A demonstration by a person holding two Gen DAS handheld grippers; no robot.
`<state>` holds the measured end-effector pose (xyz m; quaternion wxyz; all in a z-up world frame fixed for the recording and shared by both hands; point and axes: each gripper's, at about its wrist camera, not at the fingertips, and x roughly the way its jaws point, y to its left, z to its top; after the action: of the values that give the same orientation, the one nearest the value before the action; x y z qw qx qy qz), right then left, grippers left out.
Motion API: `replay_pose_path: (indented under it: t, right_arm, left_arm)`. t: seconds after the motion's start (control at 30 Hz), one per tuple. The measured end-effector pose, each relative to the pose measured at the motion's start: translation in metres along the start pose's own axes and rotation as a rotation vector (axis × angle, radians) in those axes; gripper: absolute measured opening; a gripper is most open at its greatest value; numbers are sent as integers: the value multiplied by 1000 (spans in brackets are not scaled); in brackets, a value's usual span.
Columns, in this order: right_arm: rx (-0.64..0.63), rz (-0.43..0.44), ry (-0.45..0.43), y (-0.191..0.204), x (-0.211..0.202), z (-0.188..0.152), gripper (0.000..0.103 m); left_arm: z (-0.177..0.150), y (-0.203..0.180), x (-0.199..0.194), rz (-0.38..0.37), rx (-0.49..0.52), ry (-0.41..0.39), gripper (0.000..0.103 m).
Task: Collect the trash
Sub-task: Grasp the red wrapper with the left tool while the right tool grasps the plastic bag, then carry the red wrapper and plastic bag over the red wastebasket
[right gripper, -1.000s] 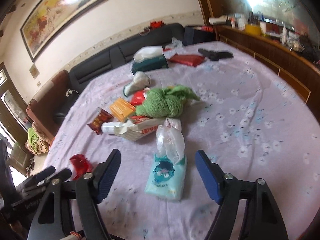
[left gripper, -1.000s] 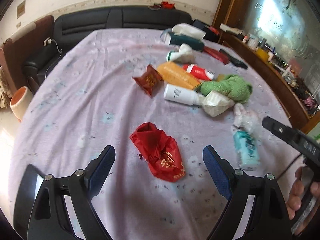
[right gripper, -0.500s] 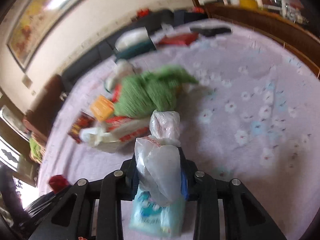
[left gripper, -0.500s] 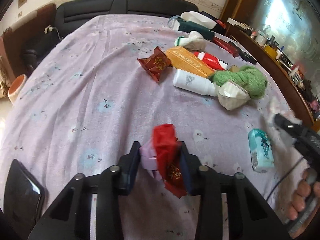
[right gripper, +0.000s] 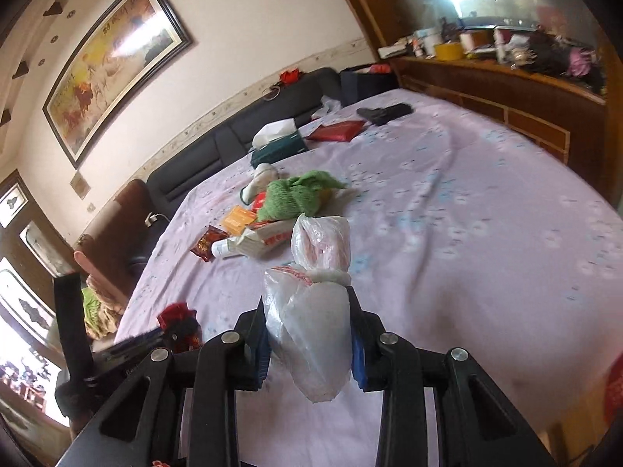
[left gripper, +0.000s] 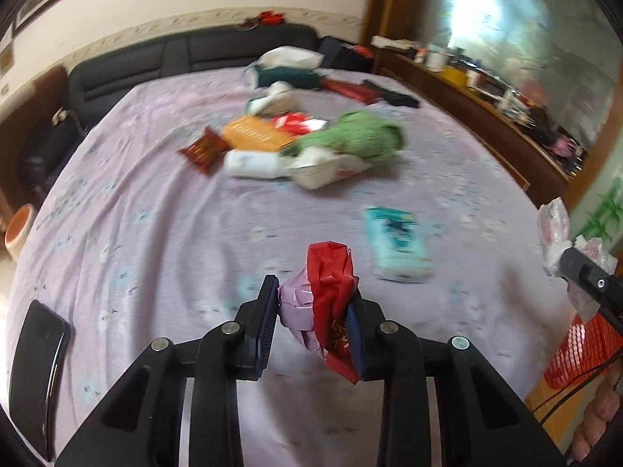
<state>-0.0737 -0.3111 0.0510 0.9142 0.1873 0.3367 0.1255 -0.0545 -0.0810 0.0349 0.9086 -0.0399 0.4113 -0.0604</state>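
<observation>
Two pieces of trash are now in hand where a second ago both lay loose on the worktop (left gripper: 163, 179). The left gripper (left gripper: 315, 319) has clamped onto the red wrapper (left gripper: 331, 288), pinching a fold of the lilac cloth (left gripper: 294, 305) with it. The right gripper (right gripper: 309, 334), having just closed, holds the clear plastic bag (right gripper: 311, 311). The teal tissue pack (left gripper: 397, 245) stays near the worktop's right edge. Judging from this, both loads are ready to carry off, though the snagged cloth could drag.
</observation>
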Motion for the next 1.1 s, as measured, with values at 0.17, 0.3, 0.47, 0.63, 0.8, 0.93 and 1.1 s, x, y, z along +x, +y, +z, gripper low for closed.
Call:
replay_pose_path:
  t: [0.17,0.3,0.47,0.63,0.8,0.93,1.1]
  right_arm:
    - [25,-32,-51,-15,-39,-10,35]
    - [39,-36,-84,-26,-61,-12,35]
    - [38,-53,-126,-37,-85,-14,35]
    - [55,-86,-185,-51,-114,-15,35]
    - [71,-116,-238,-63,-147,-17,35]
    - [68,-153,-277,-69,-175,-18,35]
    - [84,-201,-333,-79,-207,-21,35]
  left_arm:
    - [0,-31,-22,-75,40,-24,30]
    - [2,-48,-42,-201,46,-31,30]
    - [3,-76,-61,-247,103,-57,30]
    - [4,-110,-70,-275,183,-77,30]
    - [7,-149,-80,-327,257,-92,30]
    - [8,-177,-90,-350,307,-125,30]
    - [8,-211,-99,-387,364,-146,30]
